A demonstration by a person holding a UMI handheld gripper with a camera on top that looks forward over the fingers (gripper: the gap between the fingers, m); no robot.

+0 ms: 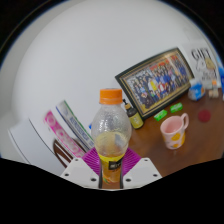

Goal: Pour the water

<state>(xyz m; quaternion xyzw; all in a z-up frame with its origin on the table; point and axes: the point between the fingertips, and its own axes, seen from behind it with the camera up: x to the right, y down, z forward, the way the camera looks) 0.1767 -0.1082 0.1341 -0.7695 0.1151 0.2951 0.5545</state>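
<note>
- The plastic bottle (110, 135) with its orange cap (111, 96) stands upright between the gripper's (111, 172) fingers, held low on its body; both pads appear to press it.
- It looks light, thin-walled and smooth: likely to dent or slip if squeezed hard.
- A little orange liquid sits low inside; the cap is on.
- The gripper points level; the pink mug (174, 130) stands far right on the wooden table (150, 150).

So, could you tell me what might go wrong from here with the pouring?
The bottle between the fingers has its orange cap on, so tipping it now would likely pour nothing. The pink cup stands well off to the side, near a framed picture, so a swing across could spill on the table.
</note>
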